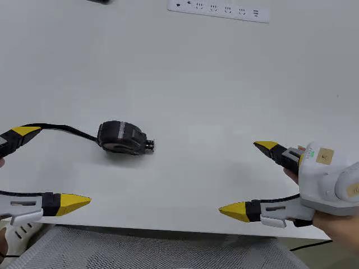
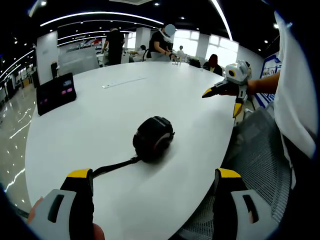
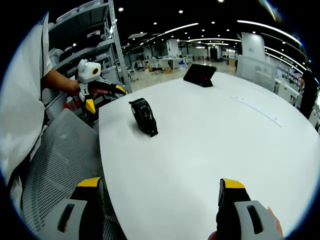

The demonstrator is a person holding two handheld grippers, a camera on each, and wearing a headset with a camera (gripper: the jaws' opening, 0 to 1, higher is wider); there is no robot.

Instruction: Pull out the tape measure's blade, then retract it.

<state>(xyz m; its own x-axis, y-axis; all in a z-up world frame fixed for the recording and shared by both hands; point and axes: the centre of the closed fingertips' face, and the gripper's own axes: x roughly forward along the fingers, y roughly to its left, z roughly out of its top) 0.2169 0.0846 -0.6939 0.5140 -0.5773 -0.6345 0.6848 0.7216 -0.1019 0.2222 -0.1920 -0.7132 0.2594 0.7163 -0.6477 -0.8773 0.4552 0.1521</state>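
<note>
White table (image 1: 224,101) is seen, with the black tape measure (image 1: 120,137) laid on it near the left tool (image 1: 64,164). Both it and the right tool (image 1: 237,177) are held spread wide, with nothing gripped.

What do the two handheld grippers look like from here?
The left gripper and right gripper match: pointed yellow fingertips, black mid-sections, and pale grey bases with dark slots. The person wears a white short-sleeved top.

table (image 1: 224,84) white | tape measure (image 1: 122,138) near front edge | power strip (image 1: 219,10) far side
</note>
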